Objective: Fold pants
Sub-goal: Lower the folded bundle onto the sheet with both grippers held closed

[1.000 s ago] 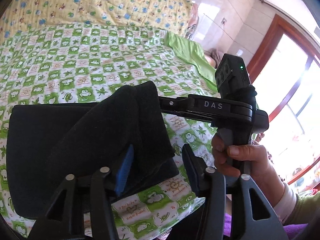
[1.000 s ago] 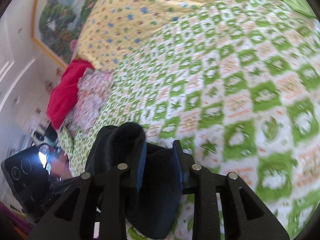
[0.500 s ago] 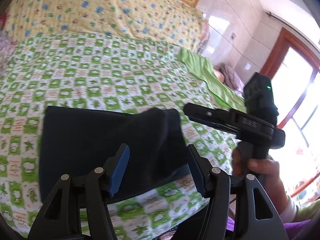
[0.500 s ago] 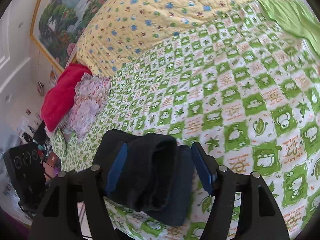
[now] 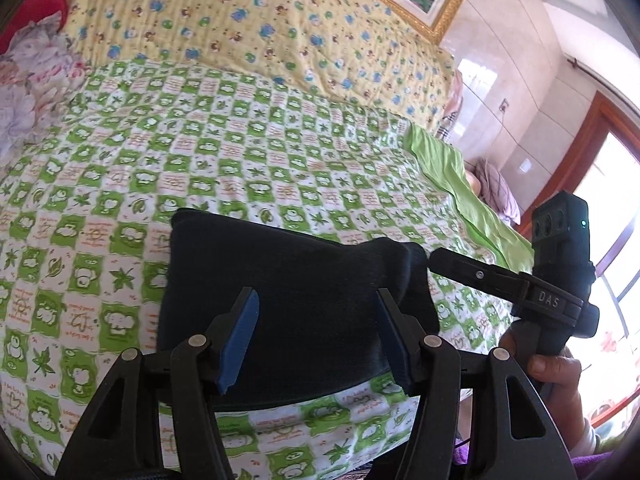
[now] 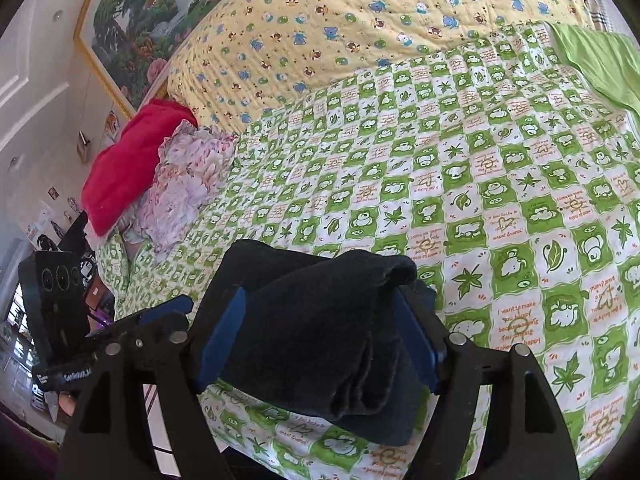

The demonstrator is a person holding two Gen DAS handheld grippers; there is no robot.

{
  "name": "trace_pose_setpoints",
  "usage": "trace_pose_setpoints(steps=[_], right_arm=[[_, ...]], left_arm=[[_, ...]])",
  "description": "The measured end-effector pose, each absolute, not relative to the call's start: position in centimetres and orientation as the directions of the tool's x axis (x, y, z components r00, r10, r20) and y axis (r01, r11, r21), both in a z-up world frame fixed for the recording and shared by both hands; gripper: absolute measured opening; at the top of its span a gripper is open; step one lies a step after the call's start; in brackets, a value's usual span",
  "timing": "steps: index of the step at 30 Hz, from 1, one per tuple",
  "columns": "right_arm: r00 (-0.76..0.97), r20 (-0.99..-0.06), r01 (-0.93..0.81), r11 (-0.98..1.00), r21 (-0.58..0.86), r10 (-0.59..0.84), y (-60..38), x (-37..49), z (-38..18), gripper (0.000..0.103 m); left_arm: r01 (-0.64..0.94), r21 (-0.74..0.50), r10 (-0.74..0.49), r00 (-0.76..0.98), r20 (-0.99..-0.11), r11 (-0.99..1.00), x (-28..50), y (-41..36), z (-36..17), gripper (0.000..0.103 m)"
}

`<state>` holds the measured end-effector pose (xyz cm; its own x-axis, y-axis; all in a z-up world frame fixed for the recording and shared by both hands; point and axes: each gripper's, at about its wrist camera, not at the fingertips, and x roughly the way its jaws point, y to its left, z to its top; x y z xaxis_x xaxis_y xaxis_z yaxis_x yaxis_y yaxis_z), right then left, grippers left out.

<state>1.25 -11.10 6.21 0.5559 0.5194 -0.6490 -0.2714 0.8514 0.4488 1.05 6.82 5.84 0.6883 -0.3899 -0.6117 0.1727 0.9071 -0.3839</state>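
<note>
The dark navy pants (image 5: 296, 280) lie folded into a thick rectangle on the green checked bedspread (image 5: 248, 148), near its front edge. My left gripper (image 5: 316, 336) is open, its blue-padded fingers spread just above the near side of the pants. My right gripper (image 6: 320, 344) is open too, fingers spread on either side of a raised fold of the pants (image 6: 328, 328), not pinching it. The right gripper also shows in the left wrist view (image 5: 500, 280), at the right end of the pants.
A yellow patterned quilt (image 6: 360, 28) covers the head of the bed. A red pillow (image 6: 128, 164) and a floral cloth (image 6: 184, 184) lie at the left. A plain green sheet (image 5: 460, 184) lies at the right edge. A window (image 5: 608, 240) is on the right.
Both grippers opened and let go of the pants, then drew back. The lifted fold dropped, so the pants lie flatter.
</note>
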Motion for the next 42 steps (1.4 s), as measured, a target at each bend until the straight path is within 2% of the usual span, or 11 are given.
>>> trace_pose_setpoints(steps=[8, 13, 17, 28, 33, 38, 42], right_arm=[[0.575, -0.667, -0.233, 0.876, 0.422, 0.474, -10.9, 0.7, 6.1, 0.078], [0.571, -0.686, -0.184, 0.884, 0.430, 0.452, -11.2, 0.4, 5.2, 0.086], [0.546, -0.712, -0.157, 0.889, 0.431, 0.442, -11.1, 0.6, 4.2, 0.087], [0.499, -0.758, -0.098, 0.897, 0.432, 0.420, -11.4, 1.0, 1.3, 0.087], [0.472, -0.750, -0.055, 0.865, 0.499, 0.463, -12.6, 1.1, -0.1, 0.087], [0.468, -0.750, -0.074, 0.867, 0.494, 0.467, -12.4, 0.7, -0.5, 0.087], [0.461, -0.744, -0.091, 0.859, 0.503, 0.484, -12.4, 0.6, -0.6, 0.079]], left_arm=[[0.114, -0.391, -0.351, 0.706, -0.615, 0.913, 1.0, 9.0, 5.3, 0.062], [0.071, -0.404, -0.333, 0.704, -0.627, 0.912, 1.2, 10.7, 4.6, 0.072], [0.036, -0.413, -0.321, 0.690, -0.648, 0.910, 1.6, 11.4, 3.7, 0.073], [-0.018, -0.445, -0.331, 0.643, -0.691, 0.895, 3.1, 12.5, 1.1, 0.074], [-0.022, -0.442, -0.336, 0.617, -0.711, 0.897, 4.1, 12.2, 0.0, 0.075], [-0.030, -0.446, -0.341, 0.600, -0.724, 0.894, 4.8, 12.1, -0.8, 0.077], [-0.035, -0.458, -0.352, 0.590, -0.727, 0.888, 5.2, 12.0, -1.3, 0.078]])
